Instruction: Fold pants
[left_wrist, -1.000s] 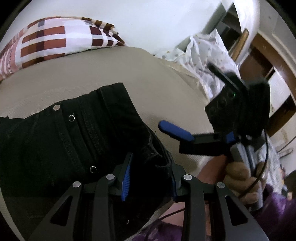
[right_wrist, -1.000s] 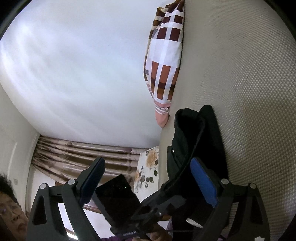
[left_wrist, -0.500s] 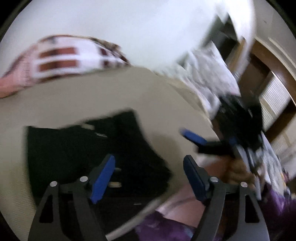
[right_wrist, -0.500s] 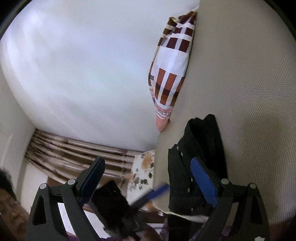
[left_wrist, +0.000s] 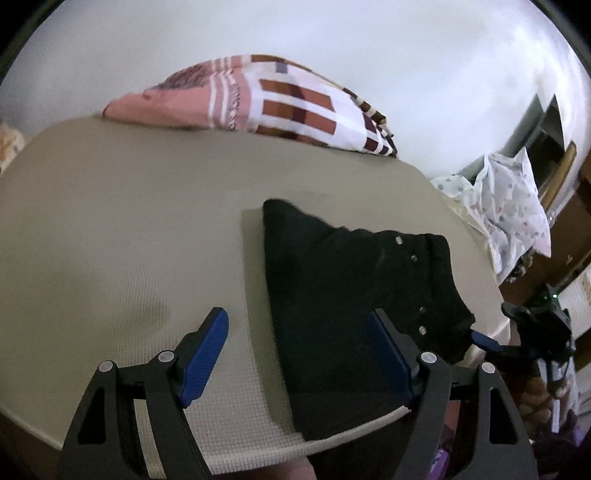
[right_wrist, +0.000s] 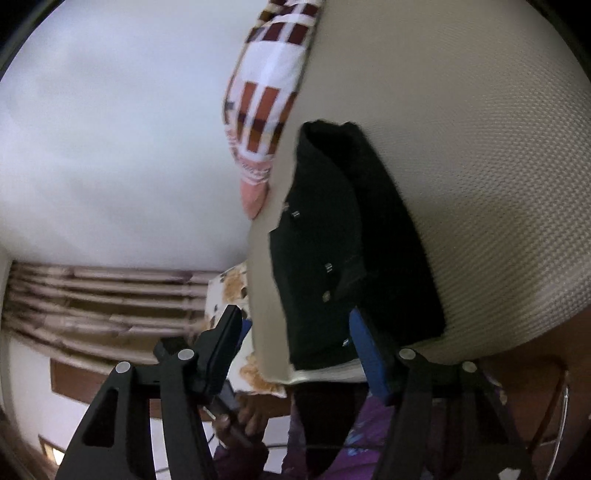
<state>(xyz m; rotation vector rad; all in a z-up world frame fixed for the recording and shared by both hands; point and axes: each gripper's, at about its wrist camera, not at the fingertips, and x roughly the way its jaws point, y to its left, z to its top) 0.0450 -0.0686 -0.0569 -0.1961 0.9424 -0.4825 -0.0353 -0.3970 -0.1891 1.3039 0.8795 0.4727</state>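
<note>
The beige bed (left_wrist: 129, 229) carries a checked pillow (left_wrist: 295, 110) at its far edge. The black pants (left_wrist: 351, 295) lie folded in a compact stack at the bed's near edge. Both the left claw (left_wrist: 299, 358) and the right claw (right_wrist: 295, 354) are spread wide, holding nothing, above that edge.

No text, label, brand or number can be read in either wrist view. The black pants (left_wrist: 354, 295) show only plain metal rivets and buttons with no lettering that can be made out. The checked pillow (left_wrist: 288, 107) carries a woven band near its pink end, too blurred to read.
</note>
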